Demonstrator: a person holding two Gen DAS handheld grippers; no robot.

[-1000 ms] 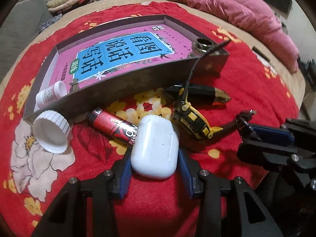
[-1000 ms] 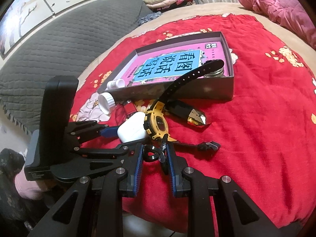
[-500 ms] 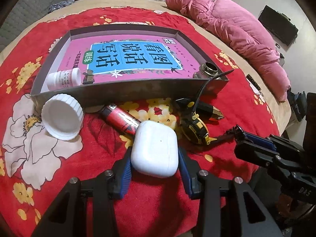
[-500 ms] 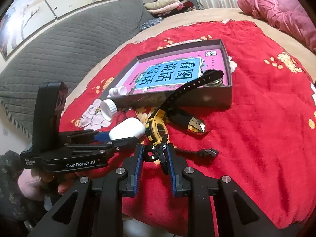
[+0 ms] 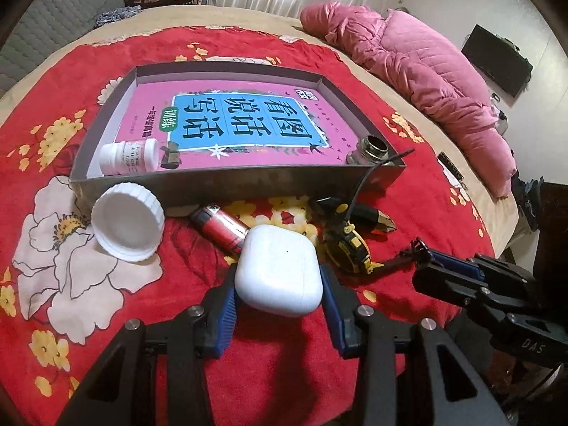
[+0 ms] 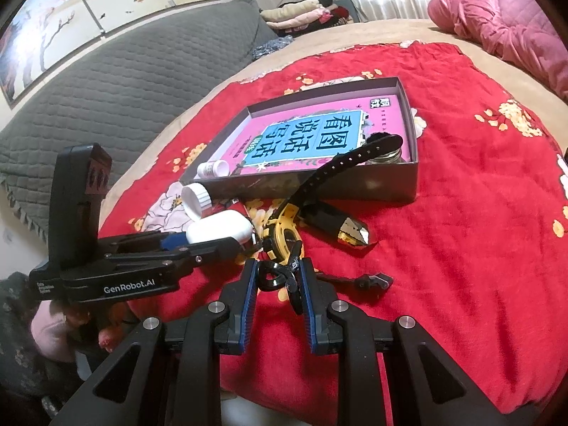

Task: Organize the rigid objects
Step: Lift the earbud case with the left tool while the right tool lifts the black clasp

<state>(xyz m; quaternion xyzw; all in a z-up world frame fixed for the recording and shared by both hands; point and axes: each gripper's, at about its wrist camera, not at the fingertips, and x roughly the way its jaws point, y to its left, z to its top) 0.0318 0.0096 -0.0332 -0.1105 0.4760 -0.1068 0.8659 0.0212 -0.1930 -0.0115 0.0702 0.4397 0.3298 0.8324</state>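
left wrist view: white earbud case [image 5: 278,273] clamped between the blue pads of the left gripper [image 5: 278,305], its long axis running away from the camera toward the gray box [image 5: 220,184]
only here: red lighter [image 5: 222,225] just beyond the case, pointing far-left; inside of the white cap [image 5: 126,225] at the box's near left corner
right wrist view: right gripper [image 6: 277,285] nearly closed on a black ring [image 6: 271,277] by the yellow watch [image 6: 282,232]
only here: watch strap [image 6: 340,163] rising far-right over the box wall; the person's hand [image 6: 53,323] under the left gripper
box: holds a pink book [image 6: 316,142], a small white bottle [image 6: 213,169] lying at its near left, a metal jar [image 5: 371,149] at its near right
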